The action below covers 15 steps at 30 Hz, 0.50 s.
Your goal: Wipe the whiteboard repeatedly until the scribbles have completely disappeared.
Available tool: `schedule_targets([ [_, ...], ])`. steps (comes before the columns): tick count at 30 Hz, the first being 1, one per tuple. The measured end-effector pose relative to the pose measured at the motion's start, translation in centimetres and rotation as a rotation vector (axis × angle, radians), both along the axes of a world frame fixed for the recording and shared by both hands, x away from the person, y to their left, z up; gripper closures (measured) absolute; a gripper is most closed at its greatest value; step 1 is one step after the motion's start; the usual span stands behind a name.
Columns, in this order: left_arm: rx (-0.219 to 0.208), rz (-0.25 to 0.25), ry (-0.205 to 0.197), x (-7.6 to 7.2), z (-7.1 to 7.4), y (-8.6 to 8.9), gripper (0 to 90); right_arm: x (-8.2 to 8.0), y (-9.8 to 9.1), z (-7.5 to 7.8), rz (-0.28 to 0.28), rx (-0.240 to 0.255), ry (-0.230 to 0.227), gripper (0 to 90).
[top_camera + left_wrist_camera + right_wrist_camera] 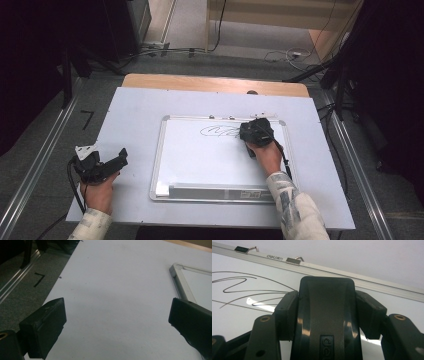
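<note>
- The right gripper (pixel 325 315) is clamped on a black eraser (pixel 326 315), pressed on the whiteboard (pixel 200 155) beside the scribble (pixel 217 131).
- Keep the eraser flat; sweep across every line.
- The left gripper (pixel 117 322) idles, jaws wide apart, over the desk (pixel 130 115).

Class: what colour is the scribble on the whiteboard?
Black, a looping scribble, clearest in the right gripper view.

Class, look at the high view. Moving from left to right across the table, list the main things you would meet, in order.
Left gripper → whiteboard → scribble → right gripper, clamped on a black eraser resting on the board.
</note>
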<state>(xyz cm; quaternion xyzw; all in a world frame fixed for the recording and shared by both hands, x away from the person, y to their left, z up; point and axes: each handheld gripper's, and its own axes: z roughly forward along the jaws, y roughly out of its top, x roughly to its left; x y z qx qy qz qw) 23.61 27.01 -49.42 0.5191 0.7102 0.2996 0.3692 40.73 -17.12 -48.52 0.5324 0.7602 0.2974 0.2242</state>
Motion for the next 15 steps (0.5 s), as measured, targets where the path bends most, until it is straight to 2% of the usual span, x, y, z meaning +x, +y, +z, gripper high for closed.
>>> schedule_targets([
  [6, 0.0, -0.003, 0.002, -0.02, 0.0, 0.09, 1.4, -0.05, 0.75, 0.01, 0.012, -0.004, 0.003, 38.2],
  [15, -0.01, 0.0, 0.003, -0.06, -0.05, 0.18, 1.3, -0.06, -0.24, 0.09, -0.001, -0.001, 0.012, 38.2],
])
